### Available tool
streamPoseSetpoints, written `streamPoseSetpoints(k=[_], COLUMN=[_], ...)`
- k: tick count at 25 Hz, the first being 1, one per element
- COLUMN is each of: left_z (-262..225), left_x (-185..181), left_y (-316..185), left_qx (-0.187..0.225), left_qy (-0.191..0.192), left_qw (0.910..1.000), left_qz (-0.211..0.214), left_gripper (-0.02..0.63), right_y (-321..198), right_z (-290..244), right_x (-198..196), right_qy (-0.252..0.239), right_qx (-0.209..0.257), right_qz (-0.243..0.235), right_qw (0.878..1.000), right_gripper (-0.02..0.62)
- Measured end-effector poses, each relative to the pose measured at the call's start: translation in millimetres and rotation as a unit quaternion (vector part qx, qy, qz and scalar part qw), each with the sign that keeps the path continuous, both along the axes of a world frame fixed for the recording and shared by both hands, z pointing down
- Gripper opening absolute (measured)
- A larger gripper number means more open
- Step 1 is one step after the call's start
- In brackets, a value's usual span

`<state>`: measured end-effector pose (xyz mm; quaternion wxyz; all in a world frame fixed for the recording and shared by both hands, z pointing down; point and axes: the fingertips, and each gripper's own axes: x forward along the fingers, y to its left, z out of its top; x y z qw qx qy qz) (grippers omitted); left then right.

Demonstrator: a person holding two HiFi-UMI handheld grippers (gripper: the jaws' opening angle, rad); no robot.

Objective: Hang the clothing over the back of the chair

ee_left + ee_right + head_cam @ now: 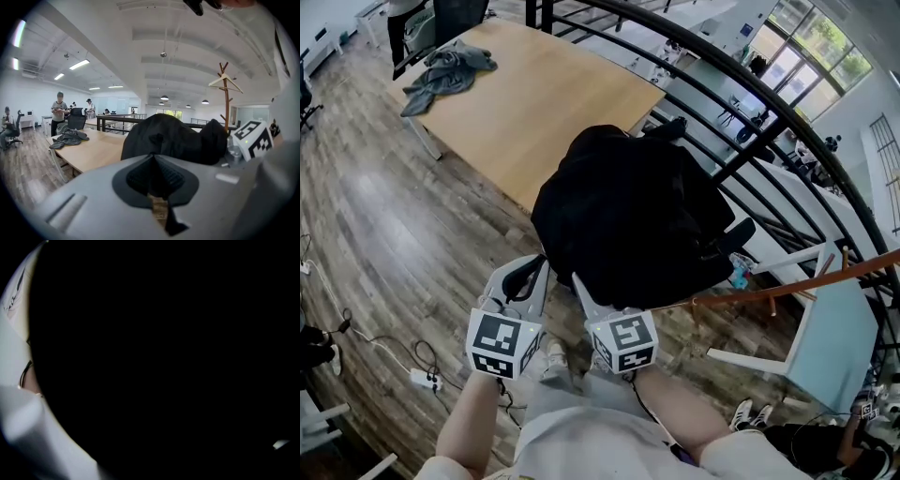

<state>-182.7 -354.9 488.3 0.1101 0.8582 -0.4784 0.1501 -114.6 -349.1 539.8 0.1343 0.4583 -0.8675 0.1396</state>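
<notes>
Before table (534, 103): black garment (628, 220) diagonal; right gripper (580, 285) seemingly pinching it; left gripper (540, 272) closed.

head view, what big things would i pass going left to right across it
grey clothes → black jacket → pale blue board

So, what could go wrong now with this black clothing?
The black clothing lies bunched in a heap, so it may slip off. The right gripper sees only black cloth in its own view, so its grip cannot be checked; a pull might drag the heap down.
</notes>
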Motion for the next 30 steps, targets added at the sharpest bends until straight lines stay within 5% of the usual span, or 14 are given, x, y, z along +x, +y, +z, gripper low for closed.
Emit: streamPoseSetpoints(k=[12,19,30], left_z=[23.7,19.6,1.1], left_x=[20.6,33.8,47.0], left_y=[10.6,20.4,35.1], left_qx=[-0.021,-0.019,-0.014], left_qy=[0.004,0.001,0.003], left_qw=[0.9997,0.9996,0.9998], left_qz=[0.015,0.021,0.015], left_gripper=[0.003,0.003,0.003], right_y=[-9.9,4.7,45.3], right_z=[35.1,32.6,21.0], right_x=[22.6,25.8,44.2], right_qy=[0.043,0.081,0.074], right_qx=[-0.012,-0.010,-0.046], right_qz=[0.011,-0.007,-0.013], right_qw=[0.999,0.997,0.996], right_gripper=[0.146,0.230,0.268])
